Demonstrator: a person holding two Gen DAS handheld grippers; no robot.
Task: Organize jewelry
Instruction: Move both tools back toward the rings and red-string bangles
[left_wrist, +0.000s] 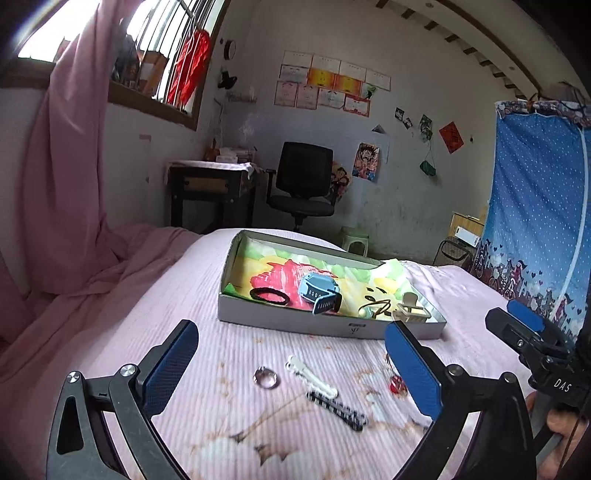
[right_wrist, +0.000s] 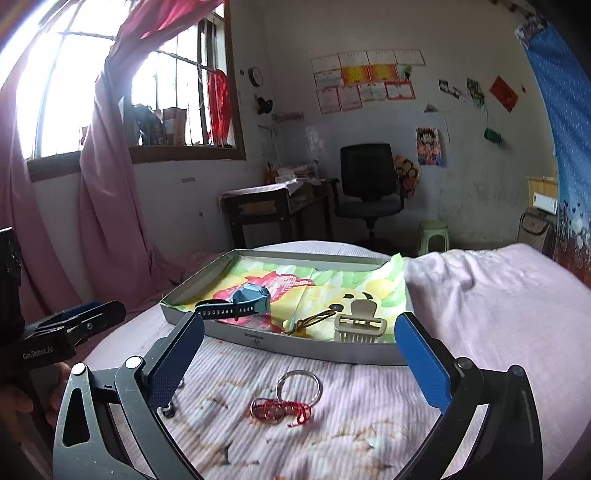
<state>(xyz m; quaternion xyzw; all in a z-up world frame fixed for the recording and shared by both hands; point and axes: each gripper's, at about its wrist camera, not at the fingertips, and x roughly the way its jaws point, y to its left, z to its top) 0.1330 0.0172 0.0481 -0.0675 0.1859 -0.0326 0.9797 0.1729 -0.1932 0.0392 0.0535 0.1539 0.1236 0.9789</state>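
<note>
A shallow grey box (left_wrist: 288, 322) lined with colourful paper sits on the pink bed. In it lie a blue watch (left_wrist: 318, 291), a black hair tie (left_wrist: 269, 296), a gold clip (left_wrist: 376, 307) and a beige claw clip (left_wrist: 410, 309). My left gripper (left_wrist: 291, 363) is open above a silver ring (left_wrist: 266, 377), a white hair clip (left_wrist: 308, 374), a black-and-white hair clip (left_wrist: 338, 405) and a red bead earring (left_wrist: 397, 387) on the bedspread. My right gripper (right_wrist: 299, 350) is open above a thin silver hoop (right_wrist: 299, 384) and a red bracelet (right_wrist: 279, 408). The box (right_wrist: 295, 341) lies just beyond.
The pink bedspread (left_wrist: 110, 332) has loose folds at the left and a raised fold (right_wrist: 461, 280) right of the box. Beyond the bed stand a desk (left_wrist: 210, 188), a black office chair (left_wrist: 303, 184), a green stool (right_wrist: 434, 232) and a blue curtain (left_wrist: 535, 221).
</note>
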